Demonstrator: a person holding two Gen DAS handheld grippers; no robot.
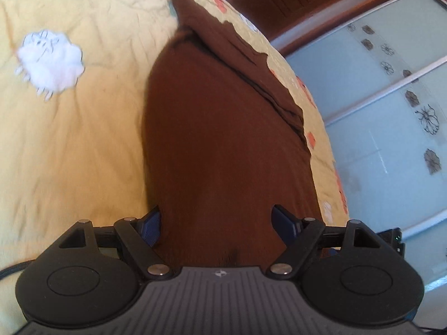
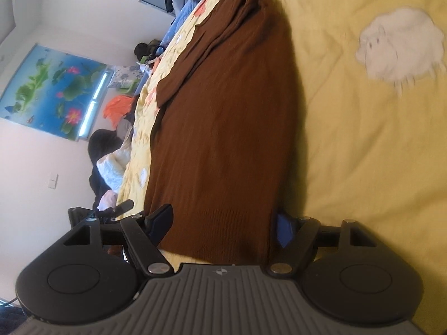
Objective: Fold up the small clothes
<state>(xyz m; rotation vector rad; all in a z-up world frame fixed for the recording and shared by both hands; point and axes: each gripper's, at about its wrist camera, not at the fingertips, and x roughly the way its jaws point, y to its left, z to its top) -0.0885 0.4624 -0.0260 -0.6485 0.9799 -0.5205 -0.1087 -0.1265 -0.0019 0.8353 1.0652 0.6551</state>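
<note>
Bedspread (image 1: 69, 145), yellow with a white sheep print (image 1: 51, 60), serves as the folding surface, so the brown knit garment (image 1: 223, 139) lies stretched lengthwise across it, one sleeve doubled over its far side. Left gripper (image 1: 216, 223) and right gripper (image 2: 223, 222) each straddle a near edge, fingers spread wide with cloth between them, apparently poised to pinch and lift.

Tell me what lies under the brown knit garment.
The brown knit garment lies on a yellow bedsheet printed with white sheep and orange shapes. Whatever print or object sits directly beneath the cloth is covered and cannot be seen.
</note>
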